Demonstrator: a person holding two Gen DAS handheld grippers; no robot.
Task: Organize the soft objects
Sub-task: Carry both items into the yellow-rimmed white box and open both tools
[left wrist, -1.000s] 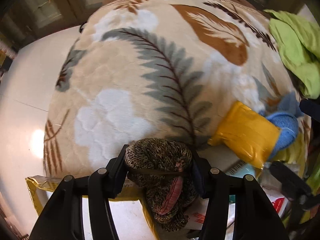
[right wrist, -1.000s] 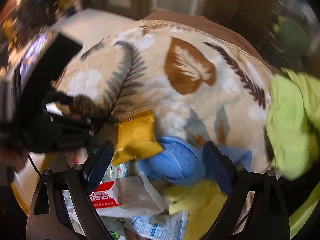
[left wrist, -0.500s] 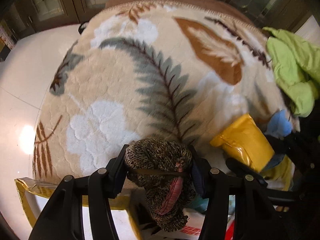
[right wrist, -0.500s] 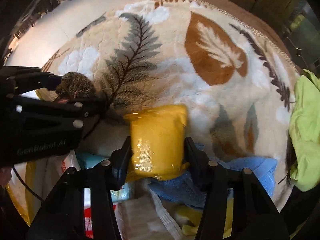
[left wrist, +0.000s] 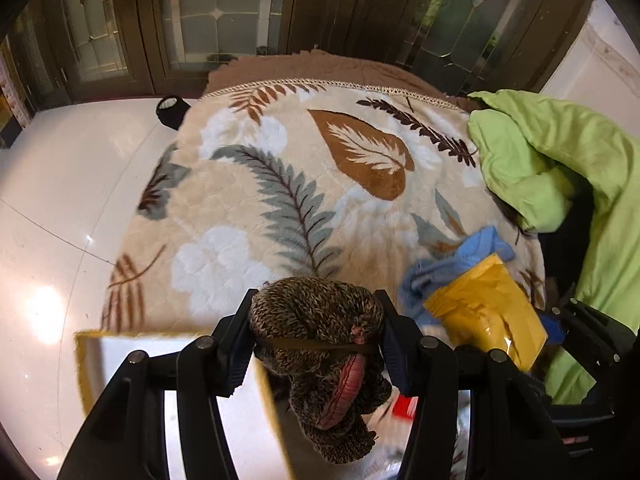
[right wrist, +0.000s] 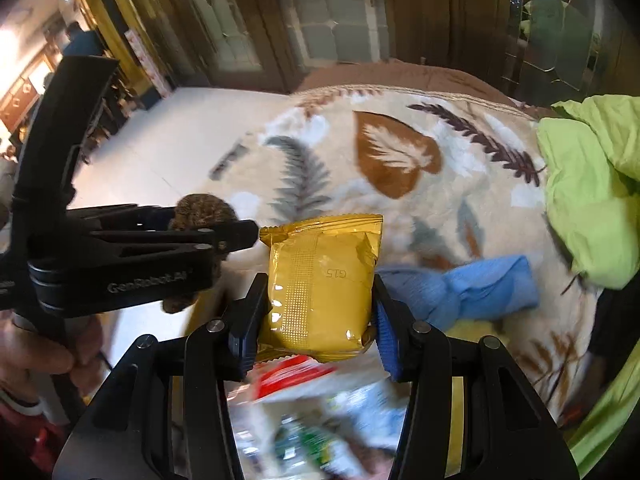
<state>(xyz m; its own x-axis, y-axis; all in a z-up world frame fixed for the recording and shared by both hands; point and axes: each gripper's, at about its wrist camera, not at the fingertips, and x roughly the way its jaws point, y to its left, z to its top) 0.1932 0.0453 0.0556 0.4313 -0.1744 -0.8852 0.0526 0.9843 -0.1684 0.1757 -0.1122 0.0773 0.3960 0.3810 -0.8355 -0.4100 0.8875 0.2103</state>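
1. The left gripper is clamped on a brown knitted bundle. Both pads press into its sides. A bit of pink cloth shows on the bundle's lower part.
2. The right gripper is clamped on a yellow packet. Its jaws have just been closing, and the packet sits between them now, squeezed on both sides.
3. Both held things hang above a big leaf blanket. The blanket is cream with grey, brown and white leaves.
4. A blue cloth lies on the blanket, just beside the yellow packet.
5. A green cloth is heaped at the right edge of the blanket.
6. The two grippers are near each other. The left one shows at the left of the right wrist view, with a hand under it.
7. Below the right gripper lies a blurry pile of wrappers, with red, white and green on them.
8. A shiny white floor lies to the left of the blanket.
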